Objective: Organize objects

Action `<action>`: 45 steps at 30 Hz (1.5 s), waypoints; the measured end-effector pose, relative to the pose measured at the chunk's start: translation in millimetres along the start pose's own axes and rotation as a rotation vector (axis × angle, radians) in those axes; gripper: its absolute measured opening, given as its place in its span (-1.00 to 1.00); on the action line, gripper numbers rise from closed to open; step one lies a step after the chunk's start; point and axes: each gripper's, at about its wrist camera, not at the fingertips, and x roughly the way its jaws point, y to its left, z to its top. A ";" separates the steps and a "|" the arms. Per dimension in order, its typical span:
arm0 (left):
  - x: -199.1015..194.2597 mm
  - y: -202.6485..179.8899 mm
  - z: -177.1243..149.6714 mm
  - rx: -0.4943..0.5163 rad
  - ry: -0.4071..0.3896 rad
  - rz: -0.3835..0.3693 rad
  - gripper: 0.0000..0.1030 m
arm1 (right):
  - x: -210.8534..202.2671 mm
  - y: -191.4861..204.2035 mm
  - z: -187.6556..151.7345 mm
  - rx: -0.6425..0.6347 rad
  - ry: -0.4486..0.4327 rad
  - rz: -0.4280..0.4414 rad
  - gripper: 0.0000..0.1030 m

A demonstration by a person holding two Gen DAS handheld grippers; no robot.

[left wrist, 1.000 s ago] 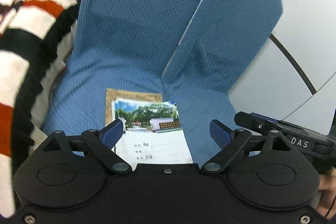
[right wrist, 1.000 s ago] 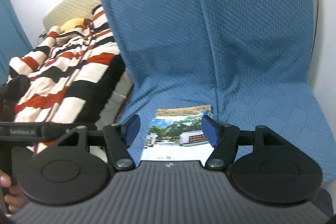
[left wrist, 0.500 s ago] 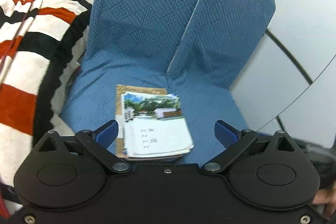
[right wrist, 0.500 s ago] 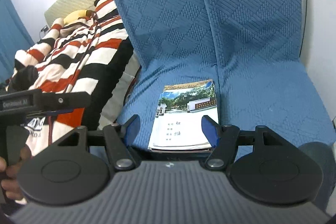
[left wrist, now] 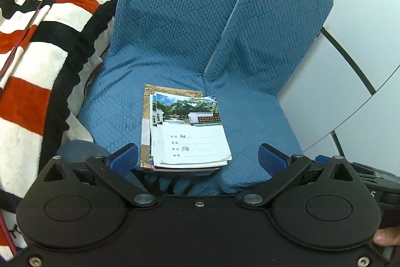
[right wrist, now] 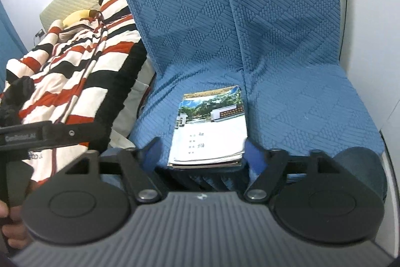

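Looking along my left gripper (left wrist: 197, 159), I see my jaws spread wide, having just been opening, with nothing gripped. The stack of notebooks (left wrist: 186, 131) lies flat on the blue seat cover (left wrist: 175, 29) just ahead of my fingertips, nearer my left finger (left wrist: 125, 158) than my right, touching neither. A striped blanket (left wrist: 37, 41) lies well off to the left of my fingers.

Looking along my right gripper (right wrist: 202, 152), I see my jaws apart, having just been opening further, holding nothing. The same stack of notebooks (right wrist: 212, 126) lies ahead of and between my fingers, its near edge close beside my right finger (right wrist: 252, 152); contact cannot be determined. The striped blanket (right wrist: 75, 71) lies left of my fingers.
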 end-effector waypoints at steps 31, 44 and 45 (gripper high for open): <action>-12.2 -5.5 -8.6 -0.027 -0.043 0.028 0.98 | 0.2 4.0 -3.1 -0.037 0.026 -0.027 0.66; -15.2 -7.9 -12.2 -0.023 -0.040 0.030 0.98 | -1.5 5.1 -5.3 -0.033 0.024 -0.028 0.66; -15.3 -8.4 -12.1 -0.022 -0.041 0.031 0.98 | -1.5 5.3 -5.2 -0.035 0.025 -0.028 0.66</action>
